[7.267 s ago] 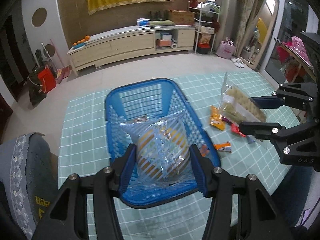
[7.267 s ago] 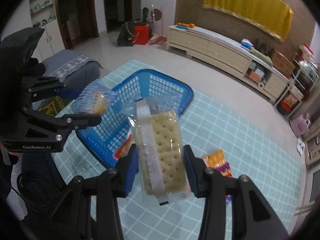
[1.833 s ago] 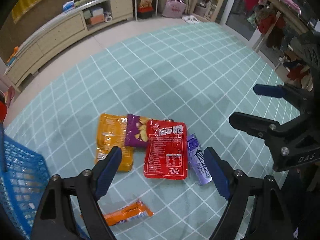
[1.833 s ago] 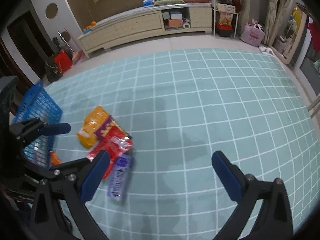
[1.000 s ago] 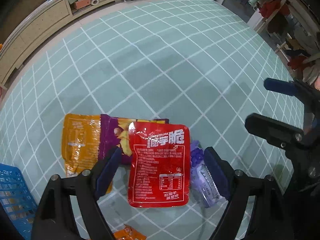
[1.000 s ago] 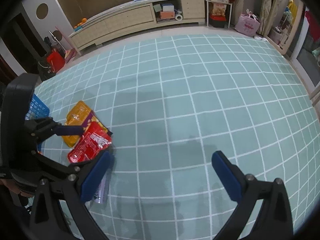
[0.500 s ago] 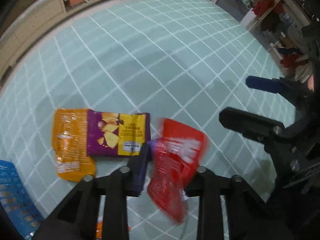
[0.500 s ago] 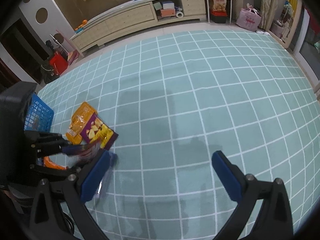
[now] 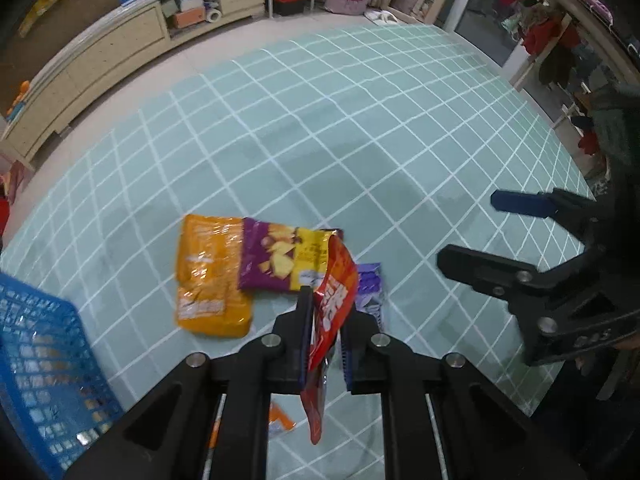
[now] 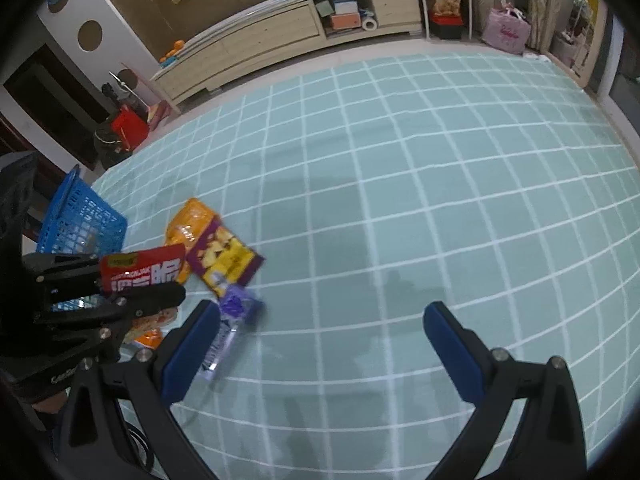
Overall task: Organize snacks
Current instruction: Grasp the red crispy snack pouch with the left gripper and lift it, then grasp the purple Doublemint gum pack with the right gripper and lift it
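My left gripper (image 9: 326, 312) is shut on a red snack pouch (image 9: 332, 300) and holds it above the teal checked tablecloth (image 9: 320, 140); the pouch also shows in the right wrist view (image 10: 144, 274). Under it lie an orange pack (image 9: 208, 276), a purple-and-yellow chip pack (image 9: 280, 260) and a purple bar (image 9: 370, 288). A blue basket (image 9: 36, 368) stands at the left. My right gripper (image 10: 320, 344) is open and empty, to the right of the snacks, with the purple bar (image 10: 234, 312) by its left finger.
A small orange packet (image 9: 282, 420) lies on the cloth below my left gripper. A long beige sideboard (image 10: 280, 36) stands across the floor beyond the table. The table's right edge (image 9: 560, 128) lies near clothes racks.
My left gripper has closed on the red pouch and lifted it off the pile, uncovering the purple-and-yellow pack. My right gripper stays open and has shifted a little.
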